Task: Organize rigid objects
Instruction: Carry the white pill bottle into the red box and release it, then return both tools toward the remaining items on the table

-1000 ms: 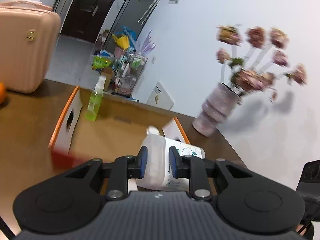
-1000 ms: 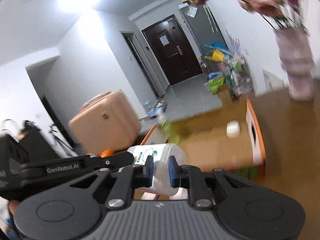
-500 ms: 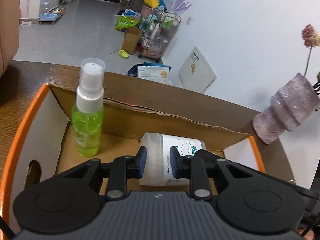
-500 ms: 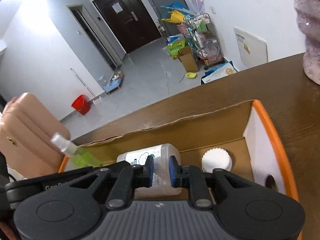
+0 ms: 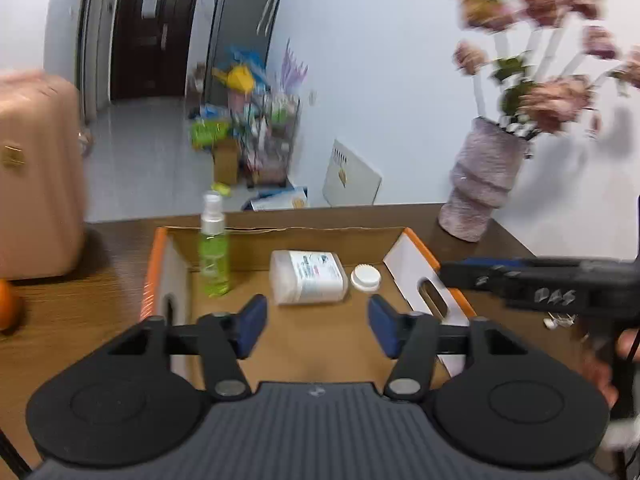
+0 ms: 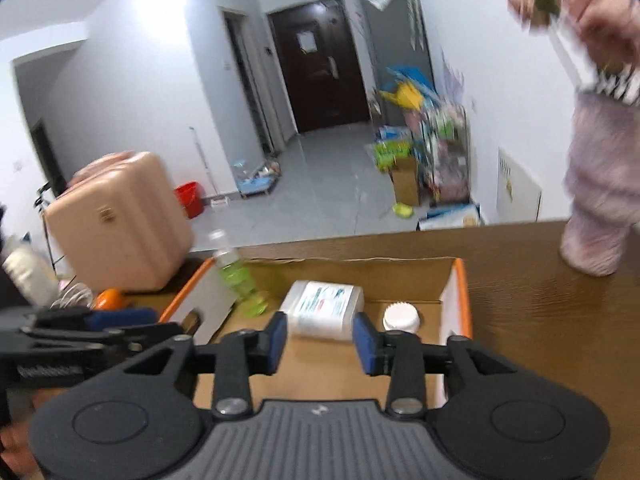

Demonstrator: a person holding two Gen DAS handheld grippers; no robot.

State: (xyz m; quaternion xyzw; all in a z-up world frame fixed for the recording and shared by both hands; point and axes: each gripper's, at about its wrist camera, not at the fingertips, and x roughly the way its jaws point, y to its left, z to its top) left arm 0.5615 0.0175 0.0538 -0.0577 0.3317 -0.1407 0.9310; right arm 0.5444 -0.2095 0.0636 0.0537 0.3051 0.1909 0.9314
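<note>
From my left wrist, my left gripper [image 5: 317, 326] has its blue-padded fingers [image 5: 251, 331] standing wide, having just been opening, and nothing sits between them. Just beyond them the white translucent plastic bottle with a printed label [image 5: 307, 277] lies on its side on the floor of the open cardboard box with orange-edged white end flaps [image 5: 412, 264], free of any grip. A small white ribbed cap [image 5: 365, 278] lies just beside the bottle, toward the right flap. A clear green spray bottle with a white pump top [image 5: 214, 254] stands upright near the box's left end. The box rests on the brown wooden tabletop [image 5: 72, 312]. My right gripper [image 5: 472, 274] reaches in from the right edge, over the right flap, blurred. A pale lilac ribbed vase with pink flowers [image 5: 480, 184] stands on the tabletop beyond the box, and a peach hard-shell suitcase [image 5: 36, 176] stands at the far left.

From my right wrist, the right gripper [image 6: 319, 338] has its fingers [image 6: 276, 342] parted to a middling gap, also just opened; the near end of the white bottle [image 6: 322, 308] shows between the pads, but they do not press on it. The white cap [image 6: 401, 317] lies beside it on the right, the green spray bottle [image 6: 234, 276] on the left. My left gripper [image 6: 116, 318] shows blurred at the left edge, outside the box's left flap.
</note>
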